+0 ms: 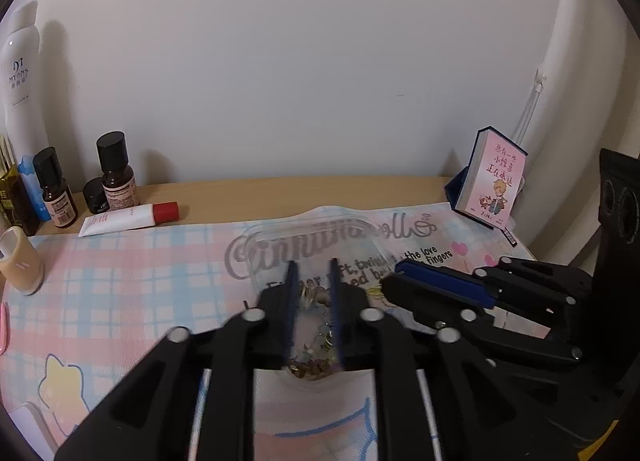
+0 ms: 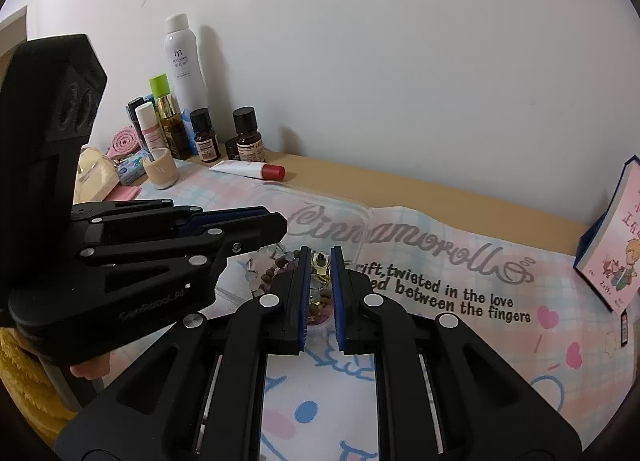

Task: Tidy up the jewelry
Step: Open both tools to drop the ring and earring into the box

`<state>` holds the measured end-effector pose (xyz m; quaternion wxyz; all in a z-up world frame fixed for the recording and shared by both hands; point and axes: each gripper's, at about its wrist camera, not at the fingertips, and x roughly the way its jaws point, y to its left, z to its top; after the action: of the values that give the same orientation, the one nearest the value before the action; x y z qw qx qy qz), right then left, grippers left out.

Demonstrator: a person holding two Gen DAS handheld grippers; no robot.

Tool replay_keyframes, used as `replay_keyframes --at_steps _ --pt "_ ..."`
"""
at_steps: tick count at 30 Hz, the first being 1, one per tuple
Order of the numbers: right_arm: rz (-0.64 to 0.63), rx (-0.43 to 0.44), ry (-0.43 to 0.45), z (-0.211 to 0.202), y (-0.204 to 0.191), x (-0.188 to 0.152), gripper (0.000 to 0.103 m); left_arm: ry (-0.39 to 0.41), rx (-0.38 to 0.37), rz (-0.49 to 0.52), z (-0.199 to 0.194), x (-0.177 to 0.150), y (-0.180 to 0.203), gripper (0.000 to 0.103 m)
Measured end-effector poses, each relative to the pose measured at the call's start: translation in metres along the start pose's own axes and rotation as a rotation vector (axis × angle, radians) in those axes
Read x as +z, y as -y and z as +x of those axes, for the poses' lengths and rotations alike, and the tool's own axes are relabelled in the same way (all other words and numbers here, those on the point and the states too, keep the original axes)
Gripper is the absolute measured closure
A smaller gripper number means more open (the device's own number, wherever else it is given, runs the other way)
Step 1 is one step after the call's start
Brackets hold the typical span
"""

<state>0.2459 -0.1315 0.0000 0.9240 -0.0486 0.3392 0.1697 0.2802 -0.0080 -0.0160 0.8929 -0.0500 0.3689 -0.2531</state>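
Pastel mat (image 2: 460, 341) on wooden desk (image 2: 400, 185) against white wall (image 2: 380, 61); left gripper (image 1: 313, 265) and right gripper (image 2: 320, 251) slightly parted over jewelry (image 2: 316, 309), grasping nothing.

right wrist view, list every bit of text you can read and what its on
"Cinnamoroll": grey script on the desk mat, partly under the clear jewelry box.
"...rift, twisted in the love ...ed between the fingers": black print on the desk mat.
"MYONS": white spray bottle.
"CennRobot.AI", faint and uncertain: left gripper body.
Pink desk calendar: Chinese characters cut off, unreadable.
Brown dropper bottles: labels too small.
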Motion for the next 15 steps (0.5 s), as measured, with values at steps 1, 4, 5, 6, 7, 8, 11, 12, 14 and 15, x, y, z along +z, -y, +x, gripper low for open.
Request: replay_keyframes --at_steps 1,4,5,6,7,8,11,12,14,15 --pt "0.000 0.000 0.003 -0.001 0.000 0.000 0.092 0.003 -0.014 -0.003 -0.001 0.000 0.000 0.078" --pt "0.008 -0.006 0.010 -0.004 0.002 -0.001 0.090 0.018 -0.006 -0.004 -0.004 0.000 0.001 0.073" --pt "0.010 -0.010 0.012 -0.004 0.003 -0.001 0.088 0.020 -0.004 -0.004 -0.004 0.000 0.000 0.072" --pt "0.012 -0.010 0.013 -0.005 0.004 -0.001 0.086 0.022 -0.004 -0.008 -0.005 0.000 0.000 0.072" --pt "0.015 -0.010 0.014 -0.007 0.005 -0.002 0.084 0.027 -0.008 -0.019 -0.006 -0.001 -0.002 0.071" --pt "0.016 -0.010 0.014 -0.007 0.005 -0.003 0.083 0.025 -0.009 -0.025 -0.006 -0.001 -0.003 0.071" --pt "0.024 -0.008 0.016 -0.011 0.007 -0.005 0.083 0.029 -0.007 -0.027 -0.008 0.000 -0.004 0.071" --pt "0.026 -0.002 0.015 -0.013 0.007 -0.006 0.083 0.031 -0.005 -0.026 -0.010 0.000 -0.005 0.071" --pt "0.039 0.005 0.021 -0.019 0.009 -0.008 0.077 0.040 -0.003 -0.023 -0.014 0.000 -0.004 0.070" --pt "0.042 0.006 0.029 -0.023 0.010 -0.009 0.075 0.043 -0.001 -0.021 -0.015 0.000 -0.004 0.070"
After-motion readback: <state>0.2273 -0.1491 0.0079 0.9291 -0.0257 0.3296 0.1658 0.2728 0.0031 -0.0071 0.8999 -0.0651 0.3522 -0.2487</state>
